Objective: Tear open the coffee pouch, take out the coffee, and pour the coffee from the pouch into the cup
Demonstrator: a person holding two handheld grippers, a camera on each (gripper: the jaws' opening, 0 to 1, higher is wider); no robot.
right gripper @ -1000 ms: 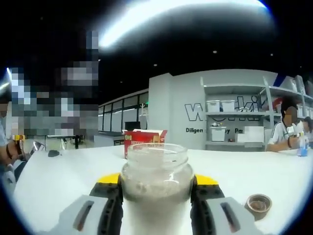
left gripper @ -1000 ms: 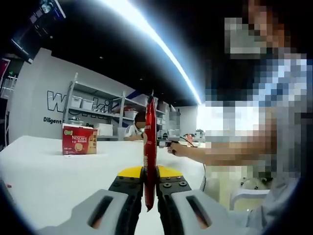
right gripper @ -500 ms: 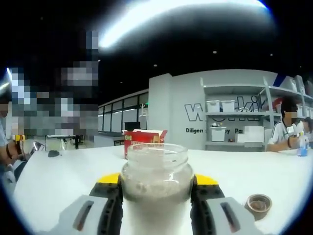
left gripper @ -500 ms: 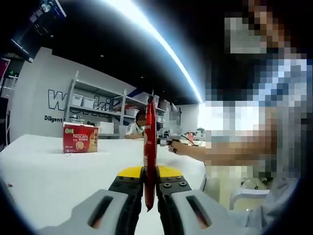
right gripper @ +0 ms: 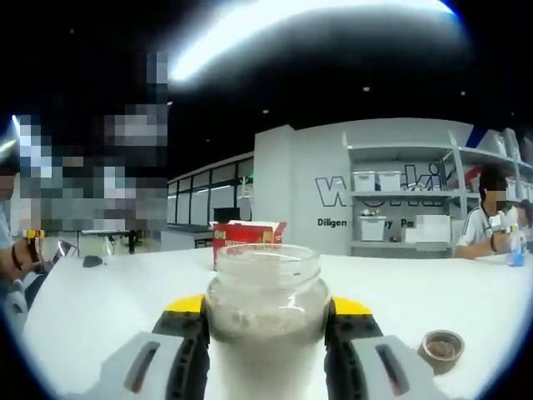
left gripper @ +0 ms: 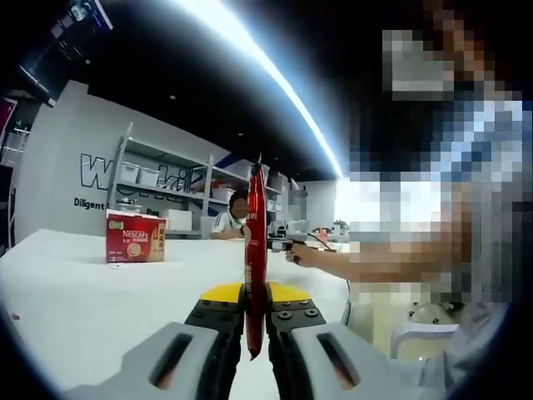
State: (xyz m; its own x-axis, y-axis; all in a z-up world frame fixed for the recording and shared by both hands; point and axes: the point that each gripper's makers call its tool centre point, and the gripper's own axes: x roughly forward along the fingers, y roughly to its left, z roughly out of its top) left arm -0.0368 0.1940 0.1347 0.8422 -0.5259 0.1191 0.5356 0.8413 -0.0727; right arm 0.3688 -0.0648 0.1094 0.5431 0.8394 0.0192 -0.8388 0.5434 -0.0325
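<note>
Left hand-held gripper was clamped on the lower part of a red coffee pouch, a slim stick sachet seen edge-on. It stood upright between the jaws with the top end free above them, likely so the top could be torn off while the powder stayed settled at the bottom. Could not tell from this angle whether the top was already torn.

Right hand-held gripper was closed around a clear glass jar, which served as the cup. The jaws pressed its sides below the shoulder, and the open mouth faced up, unobstructed, ready to receive a pour. The jar looked cloudy or part-filled with something pale; contents unclear. Whether it rested on the white bench or was lifted off it could not be told.

A small brown lid lay on the bench to the right of the jar, apart from it, probably the jar's cap set aside to keep the mouth open. A red Nescafe box stood well back on the bench, likely the source of the sachet; it also showed behind the jar in the right gripper view.

People sat in the background by shelving; a bare forearm reached across at the right of the left gripper view.

Judged stage: pouch and jar both held, tear or pour not yet evident.
</note>
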